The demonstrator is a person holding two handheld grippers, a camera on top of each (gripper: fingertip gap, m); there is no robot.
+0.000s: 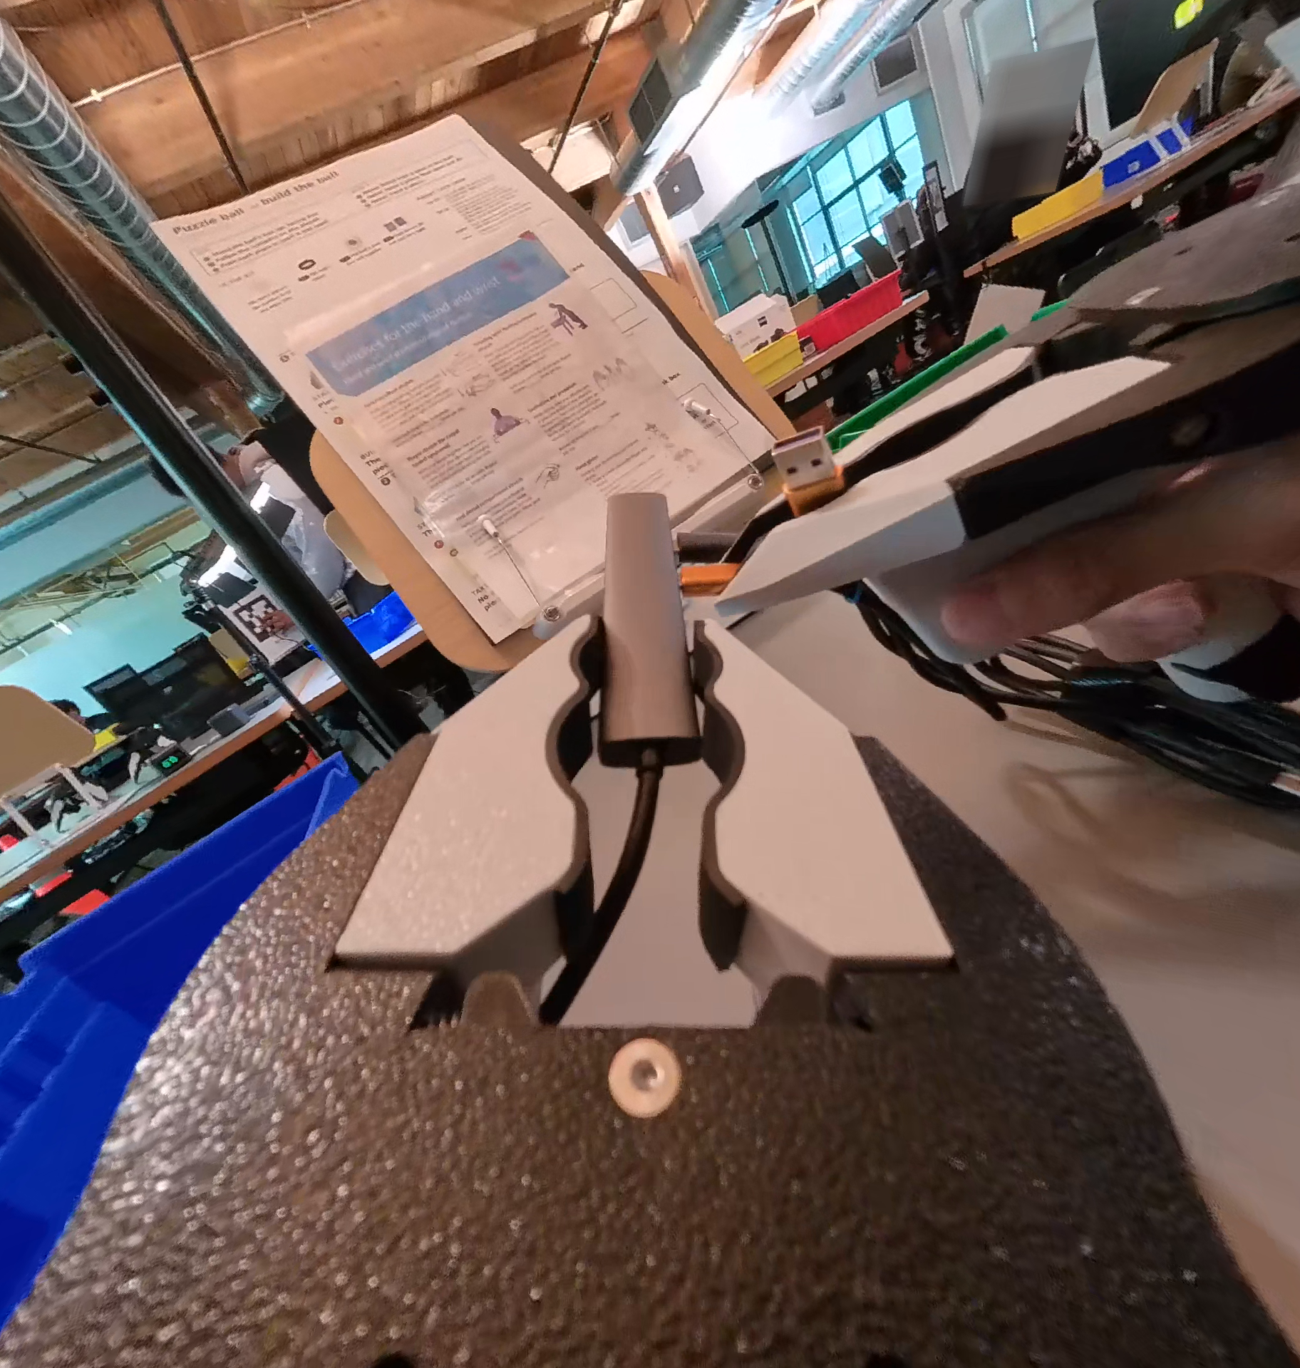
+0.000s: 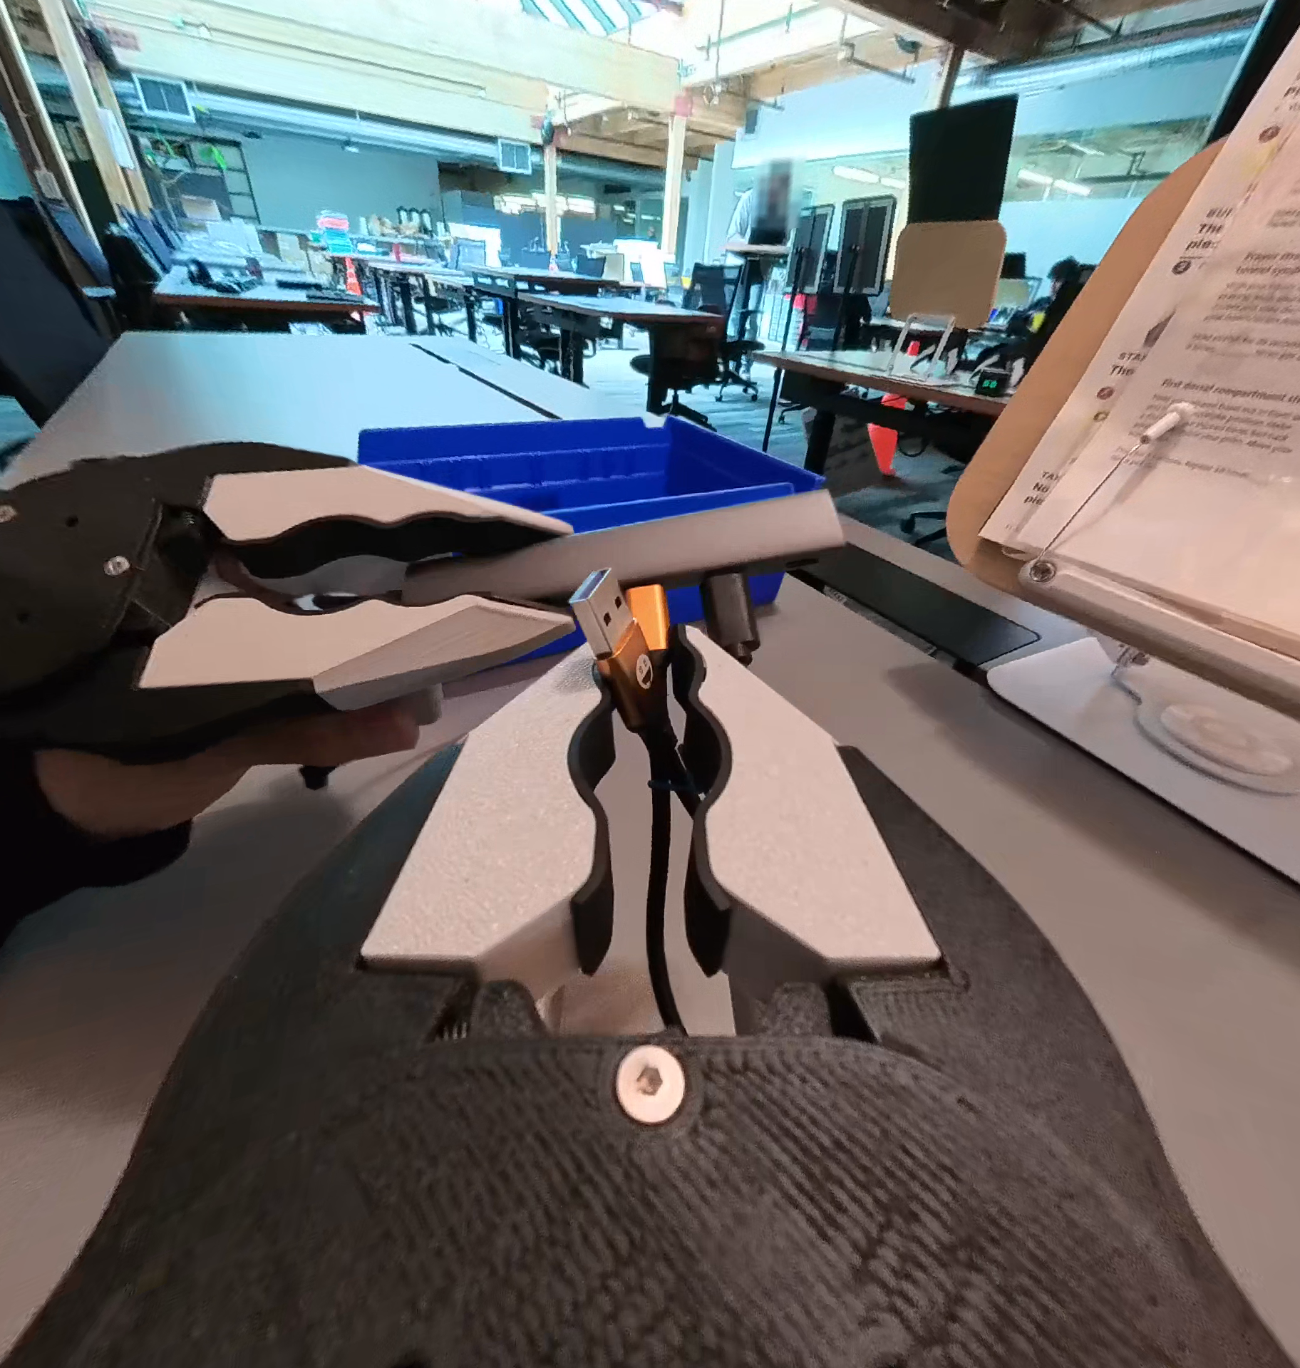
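My left gripper (image 1: pixel 645 636) is shut on a slim grey USB hub (image 1: pixel 641 592) whose black cable runs back between the fingers. In the right wrist view this gripper (image 2: pixel 558 577) comes in from the left and holds the hub (image 2: pixel 669 548) level, with a grey plug (image 2: pixel 732 607) seated in its side. My right gripper (image 2: pixel 643 666) is shut on an orange USB plug (image 2: pixel 617 636) with a black cable. The plug's metal tip is just under the hub's side, outside any port. In the left wrist view the right gripper (image 1: pixel 788 533) holds the plug (image 1: pixel 806 470) beside the hub.
A blue divided bin (image 2: pixel 595 474) stands on the grey table (image 2: pixel 262 385) behind the hub and shows at the lower left of the left wrist view (image 1: pixel 114 999). A paper-covered document stand (image 2: pixel 1187 370) rises on the right. A bundle of black cables (image 1: pixel 1076 703) hangs under the right hand. Less than 4 cm separates the two grippers' tips.
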